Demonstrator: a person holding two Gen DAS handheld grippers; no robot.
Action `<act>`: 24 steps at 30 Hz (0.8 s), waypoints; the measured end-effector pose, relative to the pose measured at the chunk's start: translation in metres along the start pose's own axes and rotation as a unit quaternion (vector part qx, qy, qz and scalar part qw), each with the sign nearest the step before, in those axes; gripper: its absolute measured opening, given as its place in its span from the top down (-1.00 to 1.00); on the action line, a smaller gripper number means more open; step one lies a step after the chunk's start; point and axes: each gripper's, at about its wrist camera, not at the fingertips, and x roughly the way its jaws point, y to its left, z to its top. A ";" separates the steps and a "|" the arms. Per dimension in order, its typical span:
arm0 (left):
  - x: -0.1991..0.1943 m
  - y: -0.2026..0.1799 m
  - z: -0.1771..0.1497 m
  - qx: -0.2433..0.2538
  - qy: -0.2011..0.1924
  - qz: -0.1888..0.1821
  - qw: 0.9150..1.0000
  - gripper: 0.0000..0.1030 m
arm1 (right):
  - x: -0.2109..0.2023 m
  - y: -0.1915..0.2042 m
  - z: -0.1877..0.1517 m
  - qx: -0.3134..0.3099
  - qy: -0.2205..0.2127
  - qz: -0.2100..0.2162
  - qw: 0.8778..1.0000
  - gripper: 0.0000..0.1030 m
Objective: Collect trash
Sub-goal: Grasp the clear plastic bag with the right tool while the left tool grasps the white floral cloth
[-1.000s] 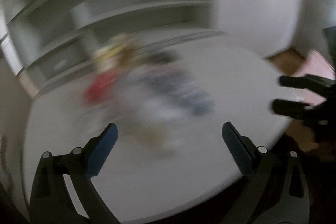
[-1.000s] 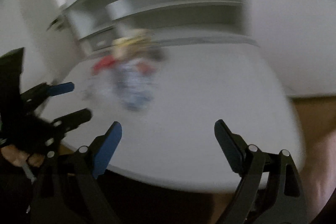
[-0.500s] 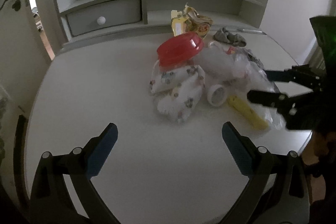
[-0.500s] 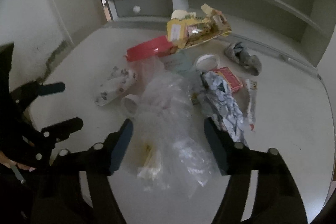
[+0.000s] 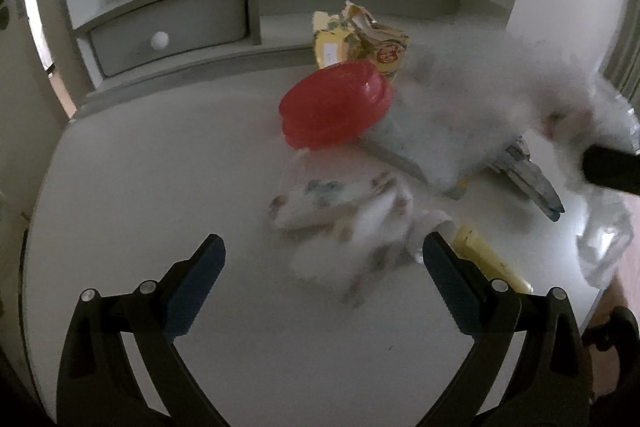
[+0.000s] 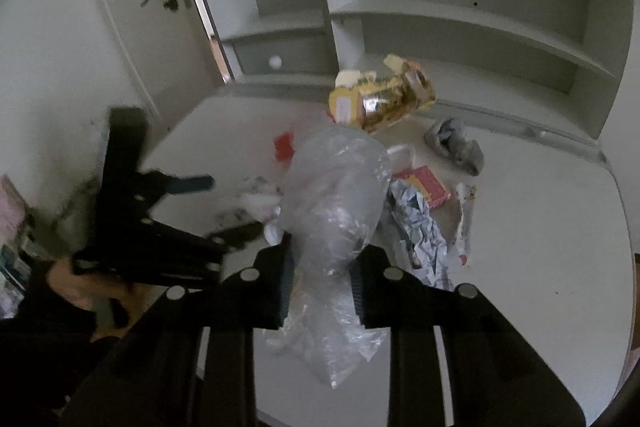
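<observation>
Right gripper (image 6: 320, 281): jaws closing on the clear plastic bag (image 6: 334, 195), which stands pinched between the two pads; the crumpled bag rises above the fingers and a loose tail hangs below them, over the near edge of the white surface (image 6: 540, 307). The gripper points downward at a slant toward the heap.

Left gripper (image 5: 322, 269): jaws wide, nothing between them, tilted down over the bare near part of the surface. Its right finger sits just beside a blurred floral-printed wrapper (image 5: 340, 203) and a yellow tube (image 5: 490, 259). In the right wrist view a hand (image 6: 86, 285) holds this gripper at the surface's left edge.

Remaining trash, heaped at mid-surface toward the back edge: a red plastic lid (image 5: 336, 105); behind it, a yellow snack packet (image 6: 382, 99); a red-and-yellow card box (image 6: 428, 185); crumpled printed paper (image 6: 422, 227); a grey cloth (image 6: 454, 143) near the back edge, toward the right.

Behind the surface: a shelf unit with a small drawer (image 5: 168, 33).
</observation>
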 end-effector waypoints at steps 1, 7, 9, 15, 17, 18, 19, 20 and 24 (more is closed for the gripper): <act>0.001 0.000 0.001 0.002 0.000 0.000 1.000 -0.86 | -0.002 -0.001 0.000 0.000 -0.002 0.001 1.000 0.53; 0.004 -0.004 -0.001 0.004 0.019 -0.003 1.000 0.57 | -0.022 -0.006 -0.007 0.003 -0.016 0.003 1.000 0.53; 0.001 -0.001 -0.003 -0.001 0.022 0.001 1.000 0.76 | -0.029 -0.012 -0.011 0.008 -0.021 -0.002 1.000 0.53; -0.027 0.001 -0.004 -0.005 0.005 0.014 1.000 0.89 | -0.059 -0.041 -0.024 0.036 -0.045 -0.026 0.998 0.53; -0.041 -0.004 -0.001 -0.007 -0.005 0.010 1.000 0.89 | -0.073 -0.053 -0.031 0.046 -0.055 -0.039 0.997 0.53; -0.048 -0.009 0.003 -0.004 -0.013 0.004 1.000 0.89 | -0.084 -0.064 -0.038 0.055 -0.062 -0.051 0.995 0.53; -0.054 -0.017 0.008 0.003 -0.020 0.000 1.000 0.89 | -0.092 -0.073 -0.043 0.063 -0.067 -0.060 0.994 0.53; -0.059 -0.028 0.012 0.010 -0.026 -0.003 1.000 0.89 | -0.103 -0.087 -0.050 0.079 -0.073 -0.071 0.992 0.53; -0.070 -0.105 0.034 0.067 -0.053 -0.059 0.995 0.89 | -0.148 -0.138 -0.088 0.138 -0.093 -0.122 0.979 0.53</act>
